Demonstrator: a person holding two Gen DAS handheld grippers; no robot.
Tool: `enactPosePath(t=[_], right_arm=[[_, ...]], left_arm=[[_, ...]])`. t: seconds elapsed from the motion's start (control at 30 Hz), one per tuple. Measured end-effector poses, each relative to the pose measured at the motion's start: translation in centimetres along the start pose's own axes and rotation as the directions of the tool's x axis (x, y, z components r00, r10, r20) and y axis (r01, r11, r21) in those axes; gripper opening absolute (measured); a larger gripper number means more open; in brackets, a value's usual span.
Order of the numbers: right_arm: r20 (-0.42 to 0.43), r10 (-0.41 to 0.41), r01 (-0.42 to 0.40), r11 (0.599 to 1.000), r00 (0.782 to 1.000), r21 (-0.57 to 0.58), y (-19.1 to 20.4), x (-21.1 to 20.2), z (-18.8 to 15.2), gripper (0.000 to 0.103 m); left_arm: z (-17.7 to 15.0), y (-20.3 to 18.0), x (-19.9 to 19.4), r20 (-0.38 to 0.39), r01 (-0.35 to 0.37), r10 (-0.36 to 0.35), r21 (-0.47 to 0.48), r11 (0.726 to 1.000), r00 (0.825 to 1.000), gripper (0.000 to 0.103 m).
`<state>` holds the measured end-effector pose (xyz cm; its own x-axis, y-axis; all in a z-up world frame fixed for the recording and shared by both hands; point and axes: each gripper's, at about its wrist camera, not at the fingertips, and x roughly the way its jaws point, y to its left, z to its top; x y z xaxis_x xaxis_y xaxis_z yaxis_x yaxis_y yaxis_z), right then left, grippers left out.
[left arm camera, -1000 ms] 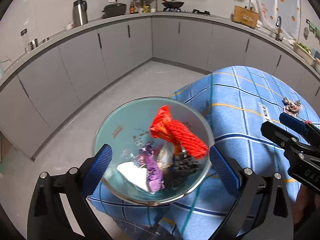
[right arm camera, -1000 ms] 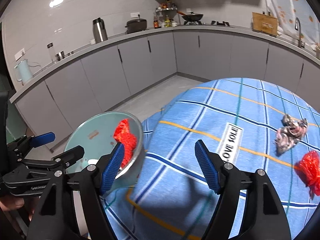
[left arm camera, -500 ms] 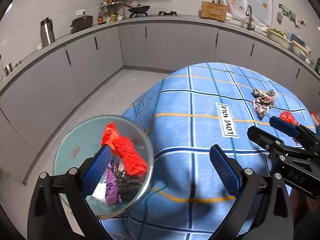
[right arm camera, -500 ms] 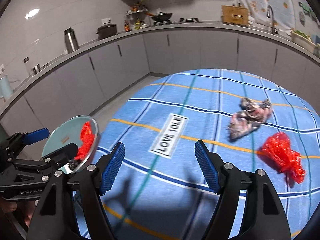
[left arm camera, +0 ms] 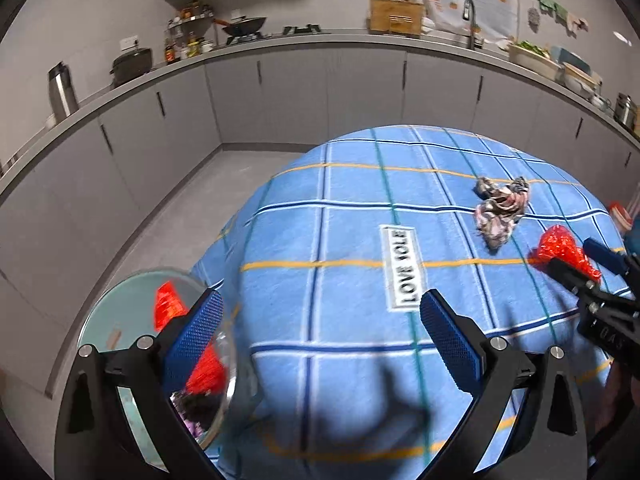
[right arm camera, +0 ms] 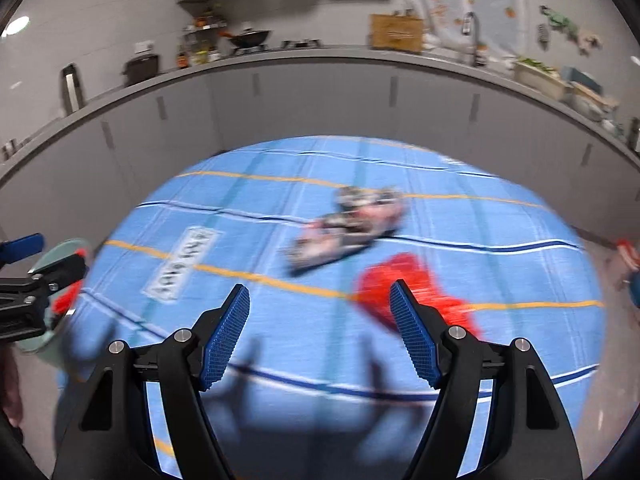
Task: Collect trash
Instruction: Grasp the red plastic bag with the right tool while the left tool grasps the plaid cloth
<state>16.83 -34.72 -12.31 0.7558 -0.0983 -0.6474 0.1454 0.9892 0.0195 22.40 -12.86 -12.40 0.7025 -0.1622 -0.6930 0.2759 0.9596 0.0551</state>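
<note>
Red wrapper (right arm camera: 404, 292) lies diagonal on cloth, beside spread right claw (right arm camera: 320, 336); left claw (left arm camera: 316, 344) spread.

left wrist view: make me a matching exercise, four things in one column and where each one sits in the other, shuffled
Things:
1. red wrapper
2. crumpled patterned wrapper
3. glass bowl
4. wok

Places:
A. on the stove on the far counter
B. at the table's left edge, trash inside
C. on the tablecloth, just ahead of the right gripper
D. on the tablecloth, beyond the red wrapper, right of the LOVE label

Pairs: 1-C, 2-D, 3-B, 4-A
</note>
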Motion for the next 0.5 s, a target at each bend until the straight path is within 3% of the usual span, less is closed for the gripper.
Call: enactPosePath(t=[0.2,0.4,0.5], right_arm=[[-0.041,-0.122,0.123,0.992,0.992,0.032,-4.8,1.2,0.3,0.072],[-0.140,-0.064,0.074,0.995,0.988,0.070,-7.0,3.4,-0.1,0.069],[-0.179,0.006,0.010,0.996,0.984,0.088,-7.2,4.0,-0.1,0.054]], left_arm=[[1.3,-3.3,1.4,-0.003,0.040,-0.040,0.058,0.998,0.999,0.098],[2.8,-7.0,2.4,-0.002,0.079,-0.080,0.139,0.987,0.997,0.098],[3.6,-8.5,2.8,-0.002,0.096,-0.097,0.172,0.980,0.995,0.098]])
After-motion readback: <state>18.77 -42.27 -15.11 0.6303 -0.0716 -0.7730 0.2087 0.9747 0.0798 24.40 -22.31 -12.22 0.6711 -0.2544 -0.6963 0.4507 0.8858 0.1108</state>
